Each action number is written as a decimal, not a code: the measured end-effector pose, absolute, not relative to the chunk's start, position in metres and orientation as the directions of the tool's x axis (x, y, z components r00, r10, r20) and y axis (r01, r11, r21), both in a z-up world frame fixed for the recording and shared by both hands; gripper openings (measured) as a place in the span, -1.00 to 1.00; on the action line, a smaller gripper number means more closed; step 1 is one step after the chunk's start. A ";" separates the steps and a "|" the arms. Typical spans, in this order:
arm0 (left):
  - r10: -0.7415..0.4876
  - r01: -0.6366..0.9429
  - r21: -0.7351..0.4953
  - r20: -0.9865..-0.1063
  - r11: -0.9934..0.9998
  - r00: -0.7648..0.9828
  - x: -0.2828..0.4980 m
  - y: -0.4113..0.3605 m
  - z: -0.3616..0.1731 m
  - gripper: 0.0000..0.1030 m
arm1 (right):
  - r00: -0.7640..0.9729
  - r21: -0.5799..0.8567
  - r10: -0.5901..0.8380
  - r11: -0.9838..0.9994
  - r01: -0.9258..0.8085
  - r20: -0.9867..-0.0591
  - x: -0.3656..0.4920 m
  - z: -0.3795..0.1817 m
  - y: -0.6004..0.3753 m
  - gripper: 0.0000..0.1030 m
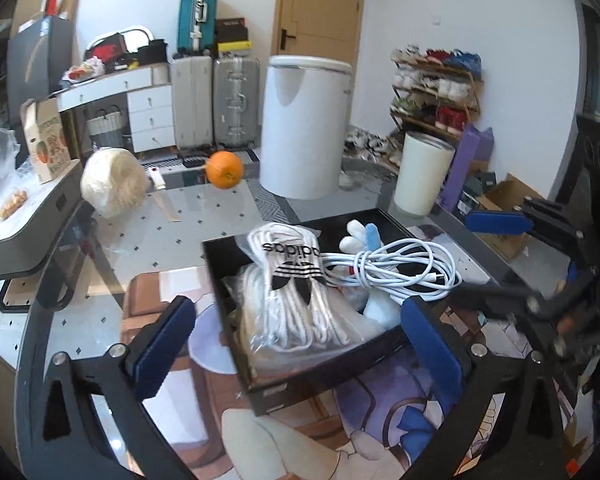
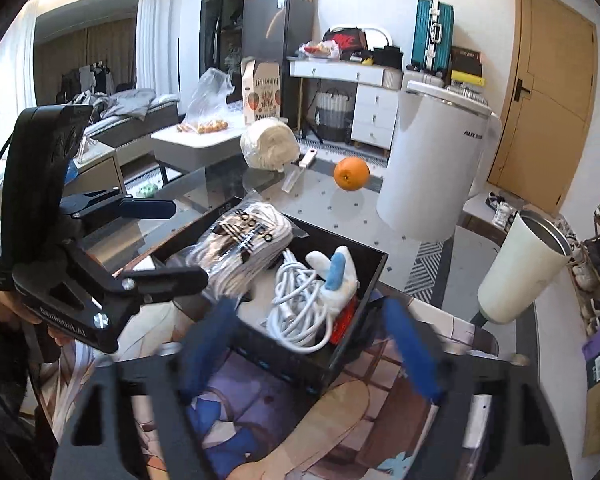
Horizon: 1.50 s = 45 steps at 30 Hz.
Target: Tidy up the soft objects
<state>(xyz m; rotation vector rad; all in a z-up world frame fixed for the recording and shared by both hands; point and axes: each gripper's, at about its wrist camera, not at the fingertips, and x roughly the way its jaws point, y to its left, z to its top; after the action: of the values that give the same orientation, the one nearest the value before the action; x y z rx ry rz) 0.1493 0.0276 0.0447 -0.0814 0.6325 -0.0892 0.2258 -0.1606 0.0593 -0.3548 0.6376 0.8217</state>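
Note:
A black box [image 1: 332,376] [image 2: 300,372] sits on a printed mat. In it lie a bagged bundle of white adidas socks [image 1: 296,292] [image 2: 240,240], a coiled white cable [image 1: 396,272] [image 2: 300,304] and a white and blue plush toy [image 1: 360,236] [image 2: 336,276]. My left gripper [image 1: 300,344] is open and empty, its blue pads on either side of the box's near end. My right gripper [image 2: 312,348] is open and empty, just in front of the box's near corner. A rolled cream towel [image 1: 112,184] [image 2: 268,148] lies farther back on the table.
An orange [image 1: 225,169] [image 2: 351,173], a white appliance [image 1: 304,124] [image 2: 432,160], a white tumbler [image 1: 422,172] [image 2: 520,268] and a small knife [image 1: 160,192] stand on the glass table. A side table [image 1: 28,216] with snacks is at the left. Suitcases, drawers and a shoe rack line the wall.

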 end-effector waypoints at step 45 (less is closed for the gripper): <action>0.095 -0.119 -0.031 -0.420 0.992 0.902 0.088 0.029 0.028 1.00 | 0.671 0.019 0.583 0.761 -0.649 -0.458 0.169 0.032 -0.180 0.99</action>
<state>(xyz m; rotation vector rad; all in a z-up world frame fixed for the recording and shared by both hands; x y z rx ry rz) 0.0883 0.0290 0.0282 -0.0559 0.4313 0.1108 0.1695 -0.1796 0.0318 -0.1501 0.4627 0.6971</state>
